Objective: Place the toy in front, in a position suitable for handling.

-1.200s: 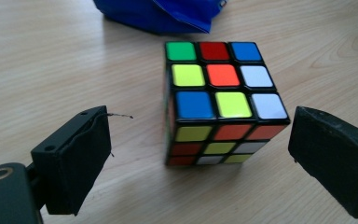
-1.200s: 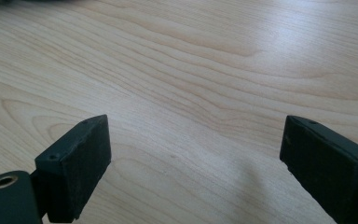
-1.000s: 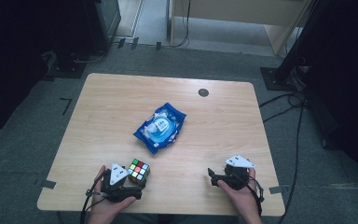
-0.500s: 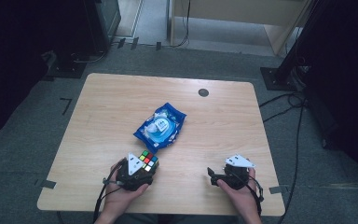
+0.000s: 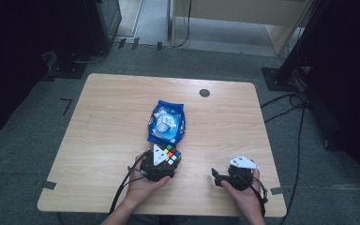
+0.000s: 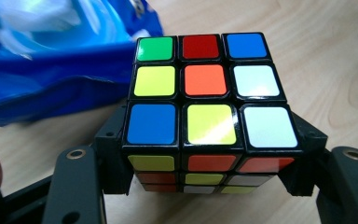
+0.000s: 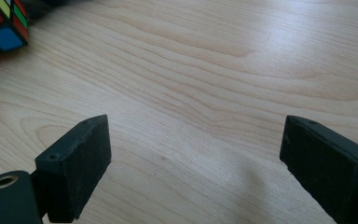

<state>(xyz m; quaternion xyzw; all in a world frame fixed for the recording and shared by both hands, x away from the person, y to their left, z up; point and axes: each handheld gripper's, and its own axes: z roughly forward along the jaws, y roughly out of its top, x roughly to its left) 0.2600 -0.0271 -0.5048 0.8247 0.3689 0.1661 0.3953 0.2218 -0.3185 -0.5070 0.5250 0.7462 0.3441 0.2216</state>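
A scrambled Rubik's cube (image 5: pixel 171 154) sits near the table's front, just below a blue plastic bag (image 5: pixel 167 123). My left gripper (image 5: pixel 168 158) is shut on the cube (image 6: pixel 205 84). Its black jaws press the cube's two sides, having just been closing with the cube between them. The bag (image 6: pixel 51 70) lies close behind the cube at the left of the left gripper view. My right gripper (image 5: pixel 217 177) rests at the front right and points left toward the cube (image 7: pixel 2 23). That gripper (image 7: pixel 205 163) is open, with bare wood between its pads.
The wooden table (image 5: pixel 108 122) has a small black round grommet (image 5: pixel 204 93) near its far edge. Dark stands and cables surround the table on the grey floor.
My left gripper closed on the cube and carried it right and a little farther away, up to the blue bag. The right gripper stayed put.
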